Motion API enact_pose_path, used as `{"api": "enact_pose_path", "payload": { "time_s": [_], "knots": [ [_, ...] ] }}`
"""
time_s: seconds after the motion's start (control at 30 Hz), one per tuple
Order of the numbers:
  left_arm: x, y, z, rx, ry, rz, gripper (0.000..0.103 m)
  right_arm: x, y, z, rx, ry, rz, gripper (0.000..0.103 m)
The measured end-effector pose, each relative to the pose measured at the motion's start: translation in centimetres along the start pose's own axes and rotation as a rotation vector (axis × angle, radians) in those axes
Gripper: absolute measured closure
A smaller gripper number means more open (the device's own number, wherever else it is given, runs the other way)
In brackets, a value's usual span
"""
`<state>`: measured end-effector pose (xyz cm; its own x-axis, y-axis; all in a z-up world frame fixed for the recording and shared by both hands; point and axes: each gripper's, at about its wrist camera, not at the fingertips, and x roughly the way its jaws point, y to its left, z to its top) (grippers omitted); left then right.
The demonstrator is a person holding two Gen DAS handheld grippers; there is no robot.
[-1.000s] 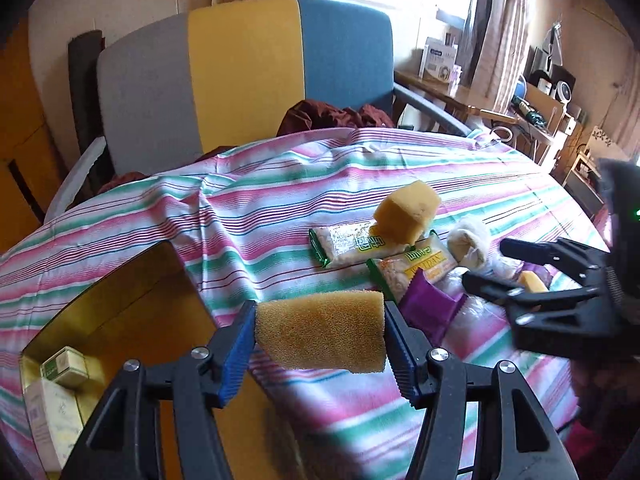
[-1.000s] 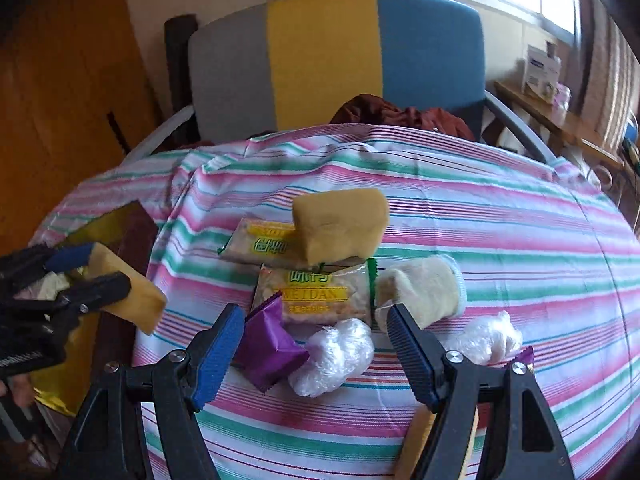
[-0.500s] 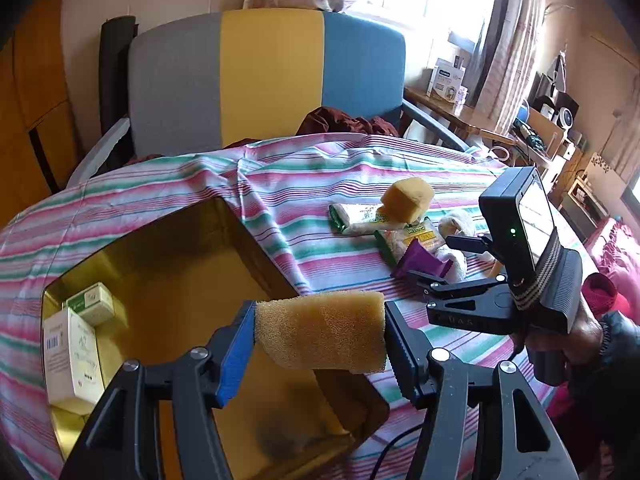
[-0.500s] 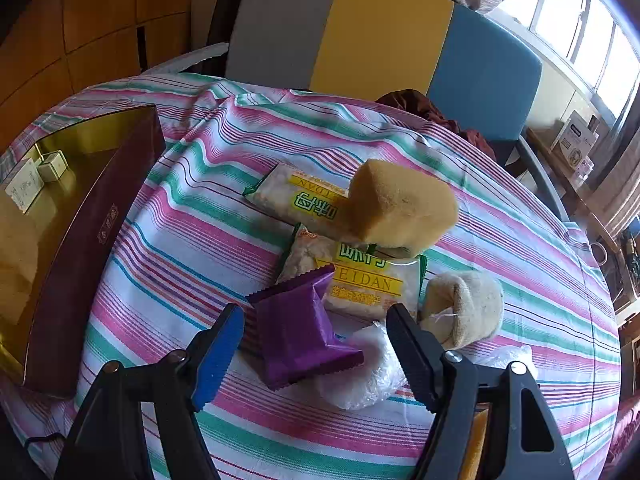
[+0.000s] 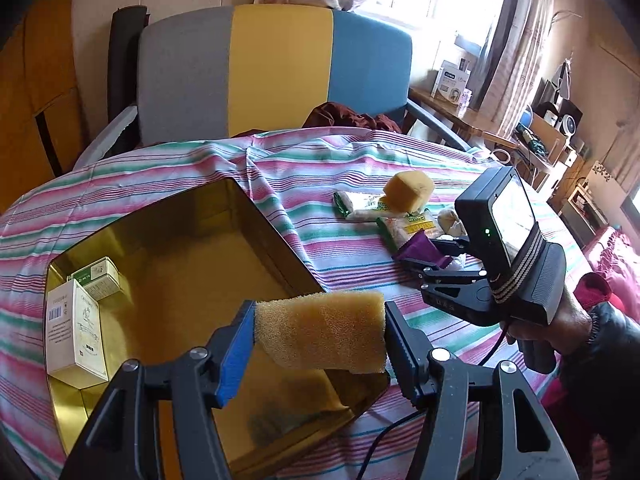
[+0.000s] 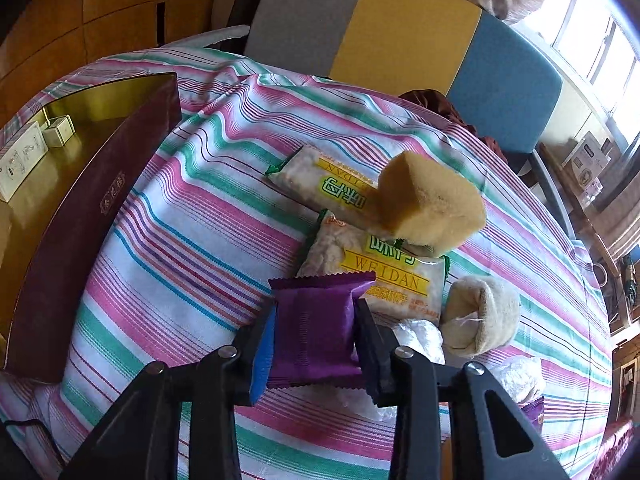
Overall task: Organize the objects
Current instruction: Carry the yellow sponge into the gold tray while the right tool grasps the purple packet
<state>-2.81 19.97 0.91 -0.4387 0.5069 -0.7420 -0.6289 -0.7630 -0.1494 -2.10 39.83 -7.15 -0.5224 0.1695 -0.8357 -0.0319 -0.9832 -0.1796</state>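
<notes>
Two cartons, one tall and one small, lie at the left end of the gold-lined box, otherwise bare. Left tool pinches a sponge over the box's near corner: light, soft, squashes, best held across its ends. Right tool, jaws just closed, pinches a purple packet low over the striped surface: light, crinkly, likely slippery; grip mid-body.
</notes>
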Motion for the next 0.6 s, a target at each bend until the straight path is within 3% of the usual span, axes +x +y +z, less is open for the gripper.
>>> {"api": "enact_pose_path", "payload": {
  "time_s": [0.4, 0.6],
  "knots": [
    [-1.2, 1.8, -1.1, -0.053, -0.005, 0.019, 0.041, 0.1, -0.2, -0.2, 0.039, 0.023, 0.025, 0.069],
    [-3.0, 5.6, -3.1, -0.131, 0.006, 0.094, 0.041, 0.1, -0.3, -0.2, 0.036, 0.022, 0.023, 0.069]
  ]
}}
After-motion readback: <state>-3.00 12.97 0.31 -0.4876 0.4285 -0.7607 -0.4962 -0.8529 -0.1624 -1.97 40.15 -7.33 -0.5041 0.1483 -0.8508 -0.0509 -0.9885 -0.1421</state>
